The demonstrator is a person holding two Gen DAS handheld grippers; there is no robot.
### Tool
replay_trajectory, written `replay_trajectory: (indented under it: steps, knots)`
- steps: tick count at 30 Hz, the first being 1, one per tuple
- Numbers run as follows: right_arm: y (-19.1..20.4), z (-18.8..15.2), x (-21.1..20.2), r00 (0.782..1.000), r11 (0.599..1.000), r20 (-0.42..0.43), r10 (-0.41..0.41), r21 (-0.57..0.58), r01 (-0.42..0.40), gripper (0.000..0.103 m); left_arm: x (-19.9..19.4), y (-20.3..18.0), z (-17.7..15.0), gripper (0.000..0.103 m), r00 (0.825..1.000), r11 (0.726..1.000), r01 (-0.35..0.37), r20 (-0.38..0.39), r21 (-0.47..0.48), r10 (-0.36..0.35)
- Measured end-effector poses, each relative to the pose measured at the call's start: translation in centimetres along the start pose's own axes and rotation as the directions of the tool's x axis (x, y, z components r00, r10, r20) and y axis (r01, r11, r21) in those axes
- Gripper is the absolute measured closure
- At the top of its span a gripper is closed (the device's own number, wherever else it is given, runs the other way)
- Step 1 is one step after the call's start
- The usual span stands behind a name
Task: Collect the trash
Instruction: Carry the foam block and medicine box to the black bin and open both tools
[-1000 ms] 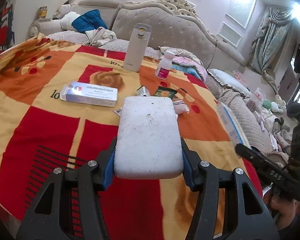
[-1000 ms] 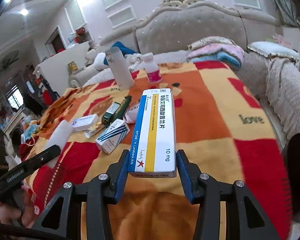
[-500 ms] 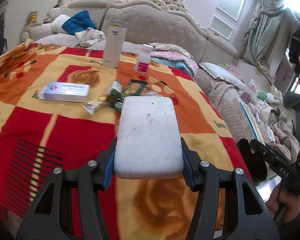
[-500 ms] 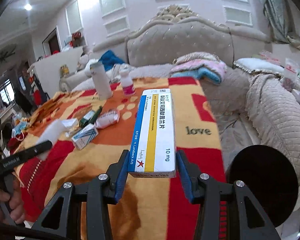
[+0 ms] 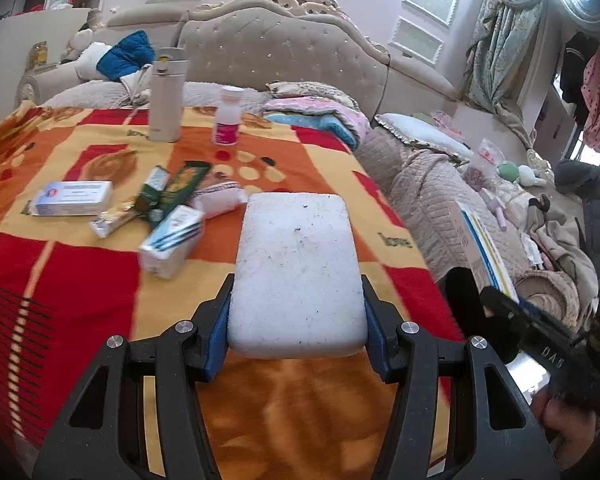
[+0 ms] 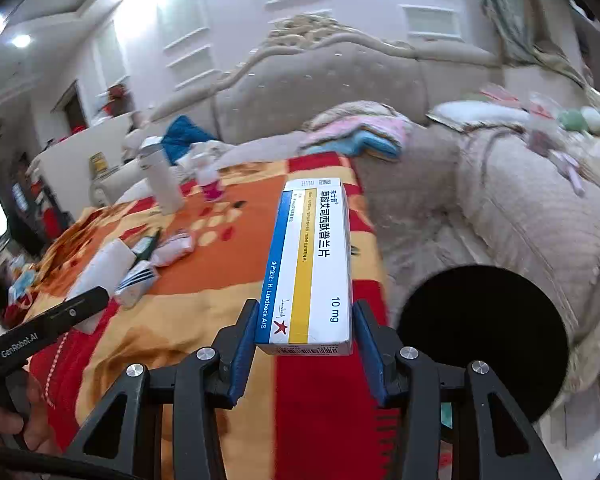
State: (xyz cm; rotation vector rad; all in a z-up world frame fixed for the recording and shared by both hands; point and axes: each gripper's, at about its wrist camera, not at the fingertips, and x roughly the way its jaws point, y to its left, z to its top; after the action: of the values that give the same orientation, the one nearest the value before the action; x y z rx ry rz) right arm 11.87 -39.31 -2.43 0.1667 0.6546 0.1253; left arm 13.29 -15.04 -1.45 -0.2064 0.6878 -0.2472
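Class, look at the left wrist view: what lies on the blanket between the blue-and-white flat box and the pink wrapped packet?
In the left wrist view, between the flat box and the pink packet lie a green packet and a foil wrapper.

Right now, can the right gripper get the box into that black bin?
Probably yes. The right gripper is shut on the medicine box, and the black bin sits open just beside it off the bed's edge, nothing between.

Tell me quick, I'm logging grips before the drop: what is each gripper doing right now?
Left gripper: shut on the white foam block.
Right gripper: shut on the medicine box.
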Motion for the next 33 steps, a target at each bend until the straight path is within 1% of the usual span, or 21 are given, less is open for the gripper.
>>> replay_trajectory:
  steps: [4,10,12,14,18,21,23,24,25,26,27,28,29,31,33]
  knots:
    - [-1.8,-0.2,-0.5,1.0,0.998,0.001,-0.029,0.048,0.029,0.058,1.0,-2.2,0.1,0.049,1.0,1.0,0.02,-0.004,0.006,-0.02]
    - [-4.1,-0.6,-0.8,0.997,0.994,-0.023,-0.07,0.085,0.072,0.058,2.9,-5.7,0.3,0.049,0.998,0.997,0.06,-0.009,0.053,-0.06]
    - [-5.2,-0.9,-1.1,0.996,0.99,-0.028,-0.087,0.105,0.09,0.058,3.9,-7.2,0.5,0.049,0.997,0.993,0.08,-0.014,0.083,-0.08]
    - [-6.4,-1.2,-1.5,0.992,0.984,-0.028,-0.121,0.128,0.124,0.058,4.7,-8.5,0.7,0.049,0.995,0.989,0.102,-0.016,0.109,-0.101]
    - [-9.0,-1.5,-2.0,0.985,0.966,-0.032,-0.172,0.188,0.175,0.058,6.5,-11.9,0.9,0.049,0.988,0.972,0.157,-0.037,0.177,-0.153]
    - [-10.8,-1.8,-2.3,0.974,0.951,-0.051,-0.219,0.213,0.225,0.058,8.1,-14.7,1.1,0.049,0.975,0.956,0.221,-0.067,0.196,-0.211]
    - [-11.6,-2.0,-2.3,0.967,0.943,-0.071,-0.244,0.215,0.254,0.058,9.9,-17.0,0.7,0.049,0.955,0.932,0.293,-0.114,0.212,-0.274]
    - [-11.9,-2.1,-2.2,0.963,0.939,-0.083,-0.256,0.215,0.268,0.058,10.7,-17.8,0.4,0.049,0.948,0.925,0.312,-0.135,0.218,-0.288]
    - [-12.1,-2.3,-2.1,0.96,0.936,-0.094,-0.264,0.217,0.279,0.058,11.7,-18.6,-0.2,0.049,0.942,0.916,0.326,-0.161,0.233,-0.295]
    - [-12.4,-2.4,-2.0,0.957,0.932,-0.106,-0.27,0.22,0.287,0.058,12.7,-19.2,-0.9,0.049,0.939,0.908,0.33,-0.183,0.257,-0.29]
    - [-12.5,-2.5,-2.0,0.955,0.929,-0.113,-0.276,0.223,0.295,0.058,13.5,-19.7,-1.5,0.049,0.939,0.907,0.326,-0.204,0.268,-0.277]
    - [-12.8,-2.7,-2.1,0.952,0.927,-0.117,-0.282,0.224,0.302,0.058,14.1,-20.0,-1.8,0.049,0.933,0.907,0.332,-0.231,0.259,-0.275]
    - [-13.1,-2.9,-2.1,0.951,0.925,-0.119,-0.287,0.224,0.307,0.058,14.7,-20.0,-1.7,0.049,0.919,0.905,0.36,-0.252,0.226,-0.302]
    - [-13.6,-3.2,-2.2,0.948,0.923,-0.127,-0.292,0.224,0.315,0.058,14.6,-20.2,-1.2,0.049,0.918,0.903,0.371,-0.236,0.218,-0.32]
    - [-14.0,-3.3,-2.0,0.944,0.92,-0.135,-0.301,0.219,0.325,0.058,14.8,-20.6,-0.9,0.049,0.91,0.894,0.389,-0.243,0.221,-0.335]
